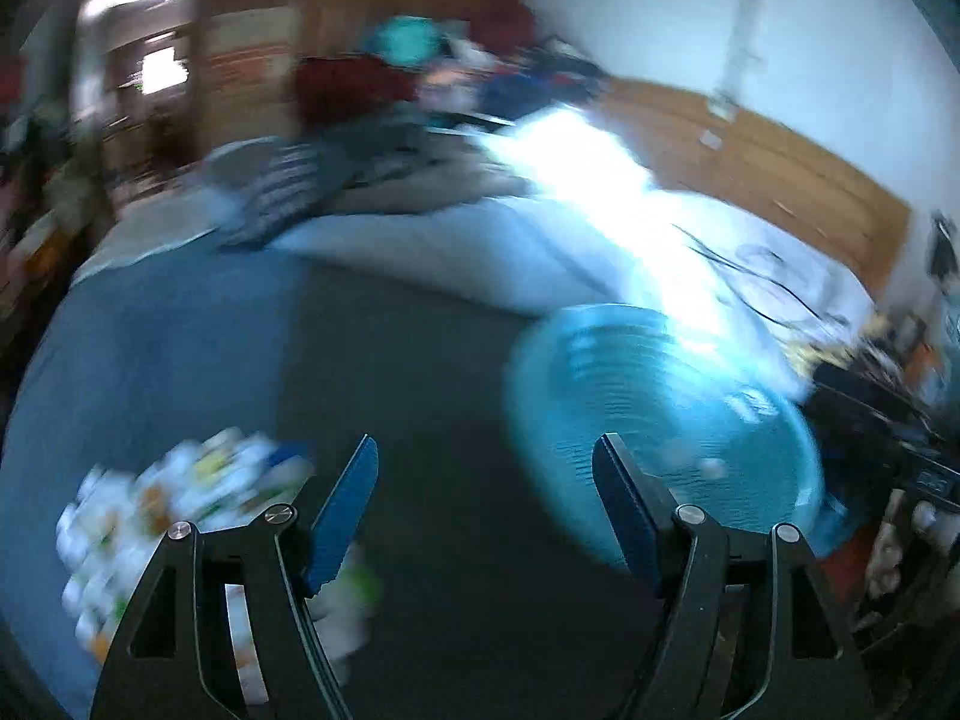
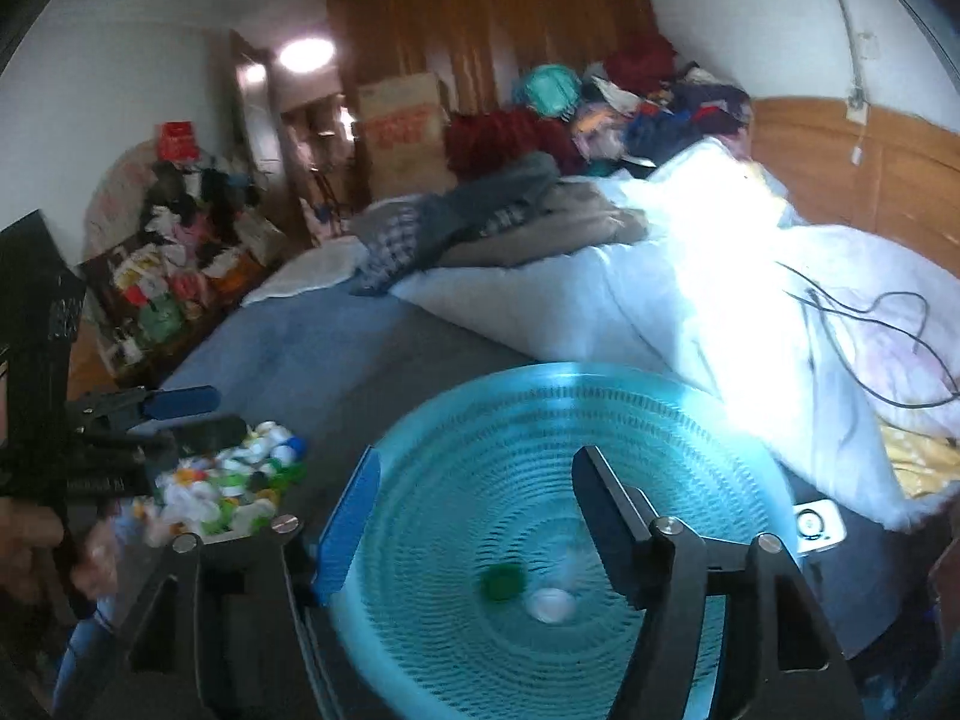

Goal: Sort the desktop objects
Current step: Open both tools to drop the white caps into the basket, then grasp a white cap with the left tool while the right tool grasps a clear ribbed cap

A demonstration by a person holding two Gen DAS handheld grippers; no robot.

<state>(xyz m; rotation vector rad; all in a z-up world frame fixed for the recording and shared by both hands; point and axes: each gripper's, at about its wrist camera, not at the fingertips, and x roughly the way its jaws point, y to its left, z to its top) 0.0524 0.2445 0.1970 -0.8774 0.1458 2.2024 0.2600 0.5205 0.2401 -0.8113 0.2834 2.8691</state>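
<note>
A round teal slotted basket [image 2: 540, 480] sits on a dark mat; it also shows, blurred, in the left wrist view [image 1: 660, 420]. Inside it lie a green bottle cap [image 2: 503, 581] and a white cap [image 2: 549, 603]. A pile of mixed bottle caps [image 2: 234, 486] lies left of the basket, and shows blurred in the left wrist view [image 1: 180, 510]. My right gripper [image 2: 474, 468] is open and empty, above the basket. My left gripper [image 1: 486, 456] is open and empty over the mat between pile and basket; it also shows in the right wrist view [image 2: 198, 414] above the pile.
The dark mat [image 2: 372, 384] lies on a bed with a blue sheet [image 2: 288, 330]. A white duvet [image 2: 690, 300] with a black cable [image 2: 870, 312] lies behind the basket. A small white device [image 2: 819, 525] sits right of the basket. Clothes [image 2: 510, 210] are heaped farther back.
</note>
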